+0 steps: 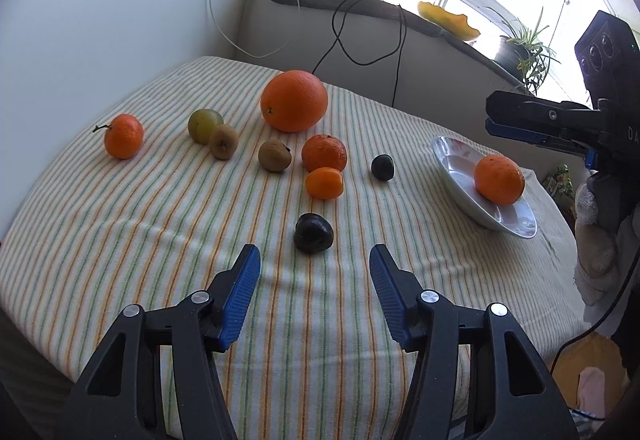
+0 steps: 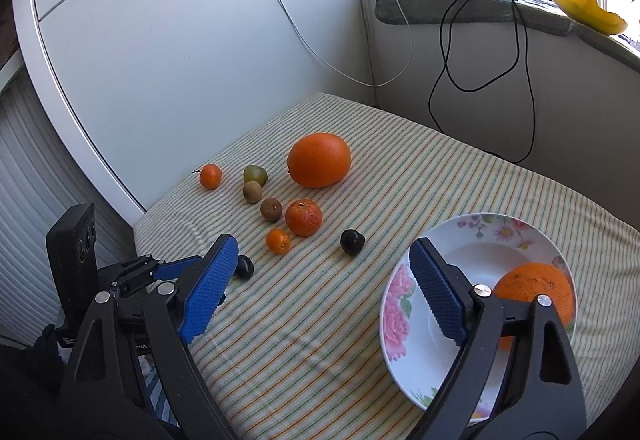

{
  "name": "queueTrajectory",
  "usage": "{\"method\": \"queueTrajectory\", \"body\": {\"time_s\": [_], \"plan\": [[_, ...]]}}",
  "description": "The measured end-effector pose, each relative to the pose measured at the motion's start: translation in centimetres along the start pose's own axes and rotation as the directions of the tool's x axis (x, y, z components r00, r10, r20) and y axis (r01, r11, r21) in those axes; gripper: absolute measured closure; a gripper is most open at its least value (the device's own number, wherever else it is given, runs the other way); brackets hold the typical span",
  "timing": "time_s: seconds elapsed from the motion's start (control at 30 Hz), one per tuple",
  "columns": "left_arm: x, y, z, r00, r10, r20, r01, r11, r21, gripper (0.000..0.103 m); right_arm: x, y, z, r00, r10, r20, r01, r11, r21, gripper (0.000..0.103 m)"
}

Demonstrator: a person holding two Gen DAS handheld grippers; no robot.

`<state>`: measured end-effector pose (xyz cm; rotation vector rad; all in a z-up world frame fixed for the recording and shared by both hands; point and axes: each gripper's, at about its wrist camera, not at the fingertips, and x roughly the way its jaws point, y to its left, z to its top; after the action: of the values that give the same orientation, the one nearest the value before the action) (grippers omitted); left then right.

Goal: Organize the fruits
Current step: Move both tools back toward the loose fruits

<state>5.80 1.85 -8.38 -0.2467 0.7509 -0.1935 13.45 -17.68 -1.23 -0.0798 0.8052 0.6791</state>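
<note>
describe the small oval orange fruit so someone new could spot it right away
On the striped tablecloth, find the big orange at the back. In front of it sits a medium tangerine, and the kumquat touches that tangerine's near side. It is the smallest orange fruit, smooth and oval.

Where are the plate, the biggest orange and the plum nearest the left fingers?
Plate [image 2: 478, 230]: right wrist view, floral far rim.
Biggest orange [image 1: 294, 101]: left wrist view, middle of its skin.
Plum [image 1: 313, 233]: left wrist view, centre of its dark top.

Orange [image 2: 532, 290] in plate [image 2: 476, 236]
</note>
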Motion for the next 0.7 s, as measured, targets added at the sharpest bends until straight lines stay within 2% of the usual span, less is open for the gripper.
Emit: {"method": "queueTrajectory", "body": {"time_s": [0.13,0.2,0.33,0.43,0.53,0.7], "plan": [[0.3,0.2,0.2,1.0,-0.01,-0.002,0.01,1.0,-0.003,0.052,2.6,-0.1,1.2,0.996,0.053,-0.067,-0.05,0.998,0.036,0.031],[0.5,0.2,0.3,1.0,-0.012,-0.005,0.012,1.0,-0.002,0.054,4.0,-0.2,1.7,0.993,0.072,-0.097,-0.067,0.996,0.059,0.032],[0.9,0.1,0.4,1.0,-0.021,-0.015,0.021,1.0,0.004,0.057,6.8,-0.1,2.5,0.982,0.108,-0.156,-0.094,0.991,0.093,0.041],[1.3,0.1,0.5,0.999,-0.023,-0.025,0.023,1.0,0.001,0.058,8.9,0.2,2.9,0.972,0.111,-0.206,-0.091,0.99,0.105,0.043],[1.6,0.1,0.6,0.999,-0.022,-0.03,0.022,1.0,0.002,0.06,10.8,0.3,3.2,0.962,0.117,-0.247,-0.088,0.988,0.123,0.053],[2.0,0.0,1.0,0.999,-0.029,-0.037,0.029,1.0,0.01,0.06,13.2,0.4,3.6,0.951,0.115,-0.288,-0.077,0.988,0.137,0.054]]}}
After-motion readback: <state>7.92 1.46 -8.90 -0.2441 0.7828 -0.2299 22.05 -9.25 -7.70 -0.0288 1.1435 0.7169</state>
